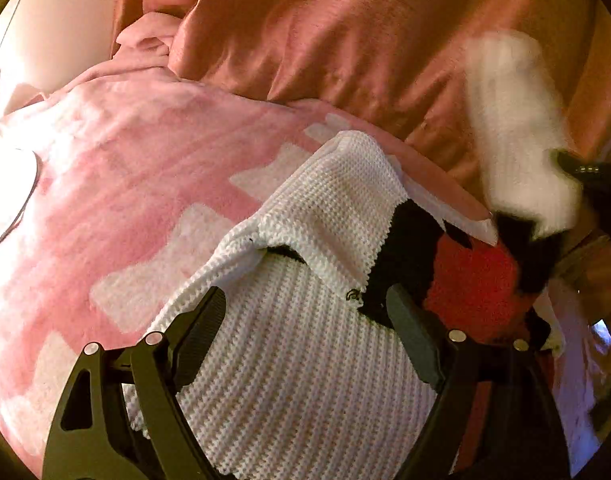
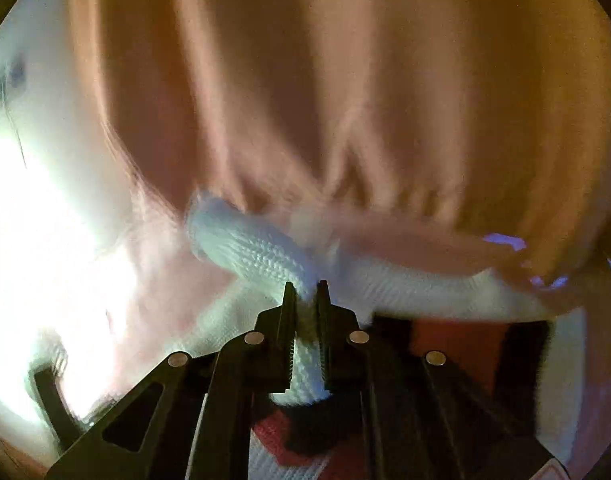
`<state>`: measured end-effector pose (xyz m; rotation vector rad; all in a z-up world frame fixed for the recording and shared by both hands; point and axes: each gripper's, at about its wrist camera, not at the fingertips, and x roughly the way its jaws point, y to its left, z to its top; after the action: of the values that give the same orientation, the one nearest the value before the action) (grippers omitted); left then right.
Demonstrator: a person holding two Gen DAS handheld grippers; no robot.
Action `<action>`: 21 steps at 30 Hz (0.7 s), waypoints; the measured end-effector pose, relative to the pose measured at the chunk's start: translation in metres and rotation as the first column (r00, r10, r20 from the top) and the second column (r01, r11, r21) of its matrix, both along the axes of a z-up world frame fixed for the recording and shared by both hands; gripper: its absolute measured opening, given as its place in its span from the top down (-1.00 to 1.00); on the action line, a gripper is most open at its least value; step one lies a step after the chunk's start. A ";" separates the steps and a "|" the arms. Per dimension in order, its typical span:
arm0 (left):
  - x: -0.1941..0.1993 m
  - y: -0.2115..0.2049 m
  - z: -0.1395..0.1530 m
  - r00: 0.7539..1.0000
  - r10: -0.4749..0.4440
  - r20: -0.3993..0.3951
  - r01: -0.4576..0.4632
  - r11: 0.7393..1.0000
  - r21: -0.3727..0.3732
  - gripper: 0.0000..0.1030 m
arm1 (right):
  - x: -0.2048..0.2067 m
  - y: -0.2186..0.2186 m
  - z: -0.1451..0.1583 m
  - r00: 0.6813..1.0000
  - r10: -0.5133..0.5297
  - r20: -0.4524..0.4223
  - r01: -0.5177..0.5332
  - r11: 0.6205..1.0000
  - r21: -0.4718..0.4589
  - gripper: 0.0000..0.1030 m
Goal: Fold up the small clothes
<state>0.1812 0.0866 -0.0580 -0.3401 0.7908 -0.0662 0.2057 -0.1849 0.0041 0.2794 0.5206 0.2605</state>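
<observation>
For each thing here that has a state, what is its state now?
Left tool: open, over the sweater body.
Right tool: shut on white sleeve.
White sleeve: lifted, blurred.
Knit sweater: partly folded, on pink blanket.
Pink blanket: spread out.

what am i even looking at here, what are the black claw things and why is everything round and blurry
No robot here: a person holds a pair of hand-held tongs in each hand, and each has a wide-angle camera looking along its two fingers, hence the round, bent pictures.

The left camera shows the left tongs open above a white knitted sweater with black and red patches, lying on a pink blanket with white shapes. Orange-pink satin fabric lies behind it.

The right camera shows the right tongs shut on a white sleeve of that sweater. It is blurred by motion. From the left camera the same sleeve shows raised at the right.
</observation>
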 end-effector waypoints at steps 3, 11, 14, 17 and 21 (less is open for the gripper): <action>0.004 0.000 -0.002 1.000 -0.002 -0.008 0.002 1.000 0.000 -0.56 | -0.024 -0.061 -0.026 0.986 -0.165 -0.034 0.165 0.986 -0.026 0.59; 0.022 -0.007 -0.010 0.998 -0.041 -0.042 0.036 0.993 -0.116 -0.61 | -0.070 -0.133 -0.117 0.929 -0.224 -0.296 0.251 0.966 0.055 0.17; 0.032 -0.003 -0.017 0.998 -0.015 -0.058 0.004 0.983 -0.185 -0.61 | -0.067 -0.139 -0.115 0.933 -0.208 -0.292 0.243 0.966 0.087 -0.03; 0.043 0.001 -0.019 0.999 0.011 -0.049 -0.021 0.977 -0.211 -0.61 | -0.050 -0.141 -0.120 0.927 -0.203 -0.316 0.249 0.962 0.111 -0.12; 0.054 0.001 -0.018 0.999 0.015 -0.035 -0.022 0.977 -0.210 -0.47 | -0.022 -0.142 -0.133 0.911 -0.202 -0.360 0.274 0.949 0.160 -0.12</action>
<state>0.2352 0.0877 -0.0765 -0.5501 0.8150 -0.1275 0.1835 -0.3265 -0.1288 0.5945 0.7960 0.0234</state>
